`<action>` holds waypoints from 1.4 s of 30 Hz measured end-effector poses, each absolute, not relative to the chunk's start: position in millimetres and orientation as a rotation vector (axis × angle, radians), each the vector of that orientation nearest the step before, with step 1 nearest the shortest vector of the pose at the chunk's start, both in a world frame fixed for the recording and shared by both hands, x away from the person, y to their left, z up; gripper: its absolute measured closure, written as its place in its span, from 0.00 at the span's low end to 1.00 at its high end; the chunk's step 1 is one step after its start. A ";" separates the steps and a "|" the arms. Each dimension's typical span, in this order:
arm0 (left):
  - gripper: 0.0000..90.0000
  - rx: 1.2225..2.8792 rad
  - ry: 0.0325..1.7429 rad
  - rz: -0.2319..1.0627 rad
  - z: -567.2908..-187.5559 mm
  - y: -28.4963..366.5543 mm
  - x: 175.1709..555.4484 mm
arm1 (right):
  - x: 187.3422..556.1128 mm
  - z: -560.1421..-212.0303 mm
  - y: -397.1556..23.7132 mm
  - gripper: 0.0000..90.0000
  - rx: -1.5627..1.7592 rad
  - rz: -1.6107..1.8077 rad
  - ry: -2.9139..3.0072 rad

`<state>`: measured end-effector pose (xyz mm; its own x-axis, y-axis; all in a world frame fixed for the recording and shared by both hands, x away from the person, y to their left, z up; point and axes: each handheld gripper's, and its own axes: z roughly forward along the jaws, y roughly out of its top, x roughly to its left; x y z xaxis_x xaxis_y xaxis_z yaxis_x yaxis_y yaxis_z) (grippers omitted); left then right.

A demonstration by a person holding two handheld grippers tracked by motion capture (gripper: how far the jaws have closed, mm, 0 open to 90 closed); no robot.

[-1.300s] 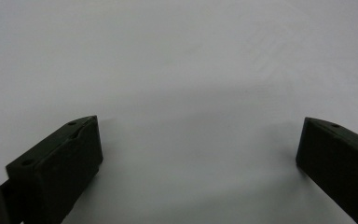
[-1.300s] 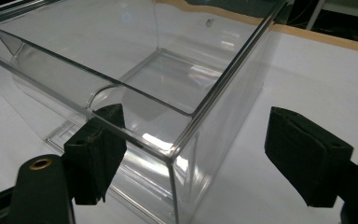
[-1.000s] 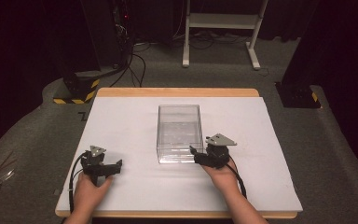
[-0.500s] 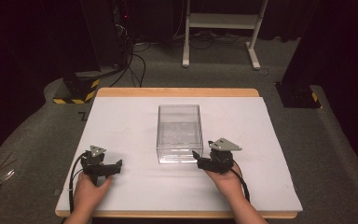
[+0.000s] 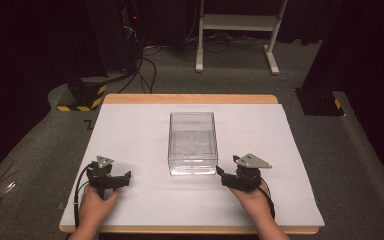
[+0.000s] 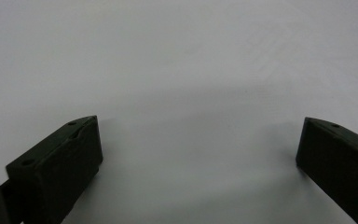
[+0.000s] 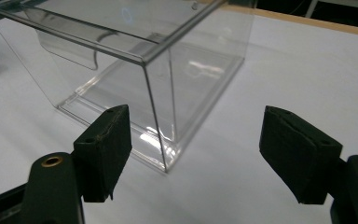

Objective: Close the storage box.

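Black tongs (image 5: 121, 178) with grey three-cornered plates, brass-coloured rivets and trailing black cables.

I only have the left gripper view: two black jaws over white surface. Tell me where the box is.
Observer: The clear box stands mid-table, to the right of the left gripper and apart from it.
Operator: Report the right gripper.
Observer: The right gripper has its jaws wide open, aimed at the box's near corner, not touching.
Operator: Check inside the box.
Observer: It looks empty; the white table shows through its walls.
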<state>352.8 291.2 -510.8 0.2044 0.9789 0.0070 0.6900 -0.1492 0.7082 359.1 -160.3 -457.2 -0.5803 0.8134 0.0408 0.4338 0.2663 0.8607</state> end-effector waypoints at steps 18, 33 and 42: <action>0.01 1.906 1.547 0.651 -511.0 291.0 352.7 | 350.3 -475.4 -218.4 0.29 1.260 1.128 2.071; 0.01 1.907 1.547 0.651 -510.9 291.1 352.6 | 342.6 -495.3 -253.2 0.30 1.330 1.006 2.055; 0.01 1.908 1.547 0.652 -510.9 291.0 352.5 | 339.4 -500.1 -249.7 0.32 1.285 0.979 2.069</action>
